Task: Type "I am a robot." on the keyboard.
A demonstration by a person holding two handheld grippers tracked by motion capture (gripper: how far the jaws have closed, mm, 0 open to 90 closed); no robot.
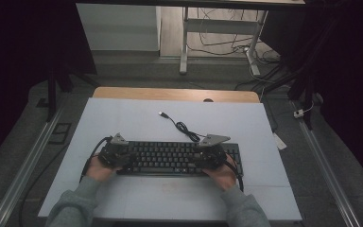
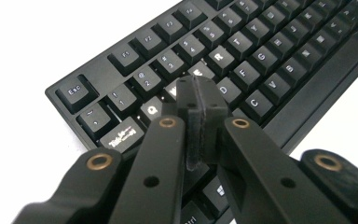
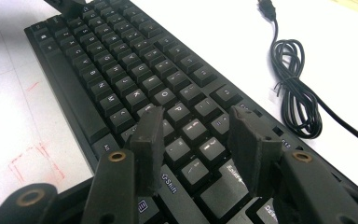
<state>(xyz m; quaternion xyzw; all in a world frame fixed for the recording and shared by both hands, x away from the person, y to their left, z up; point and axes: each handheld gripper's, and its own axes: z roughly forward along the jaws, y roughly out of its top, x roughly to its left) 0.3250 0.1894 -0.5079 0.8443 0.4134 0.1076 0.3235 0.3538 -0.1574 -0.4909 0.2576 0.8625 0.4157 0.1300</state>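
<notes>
Nearest the camera in the high view, two grey sleeves come in from the bottom edge, each hand holding one gripper over the keyboard. The left gripper [image 1: 115, 152] sits over the keyboard's left end and the right gripper [image 1: 211, 153] over its right part, each topped by a grey three-cornered plate.

In the left gripper view, the left gripper [image 2: 199, 100] has its two black jaws pressed flat together with nothing between them, their tips hovering just above the keys around Q and W; whether they touch a key cannot be told. In the right gripper view, the right gripper [image 3: 196, 122] has its jaws spread well apart and empty, standing over the keys near P, Shift and Enter.

There is one keyboard [image 1: 170, 158], black, with dark keycaps and pale legends, lying flat across the middle of the white table mat [image 1: 137, 118], long side facing the person. Its Esc key [image 2: 76, 90] marks the left corner and the function row runs along the far edge.

Beyond it, one black cable [image 3: 294, 84] lies in a loose coil on the mat, ending in a USB plug [image 1: 162, 114] farther out.

Farthest off, a strip of wooden tabletop [image 1: 179, 94] shows past the mat, then the metal legs of another desk [image 1: 184, 52] with wires on the floor.
</notes>
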